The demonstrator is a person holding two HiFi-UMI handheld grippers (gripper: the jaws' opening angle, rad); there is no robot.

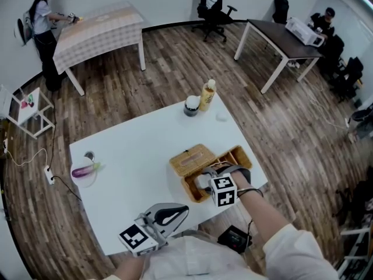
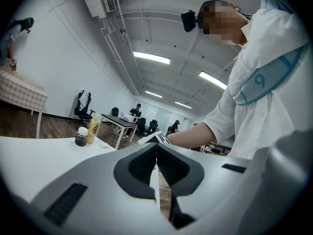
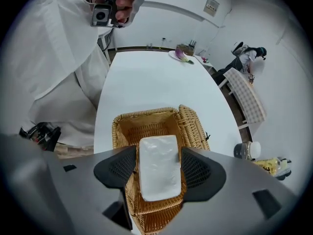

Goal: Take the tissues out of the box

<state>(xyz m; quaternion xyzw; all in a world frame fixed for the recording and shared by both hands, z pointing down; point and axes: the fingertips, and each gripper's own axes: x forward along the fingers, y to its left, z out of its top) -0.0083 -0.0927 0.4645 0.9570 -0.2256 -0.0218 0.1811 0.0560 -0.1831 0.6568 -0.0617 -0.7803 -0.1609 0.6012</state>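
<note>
Lying in box (image 3: pixel 146 121), tissue pack (image 3: pixel 156 160) between spread right claw (image 3: pixel 159 170).

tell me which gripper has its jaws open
The right gripper: its jaws stand apart, flanking the tissue pack in the basket. The left gripper has them together.

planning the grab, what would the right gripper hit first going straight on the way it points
Most likely the white tissue pack in the open wicker box: it lies framed between the right gripper's open fingers. Depth is unclear, so I can't say how close.
</note>
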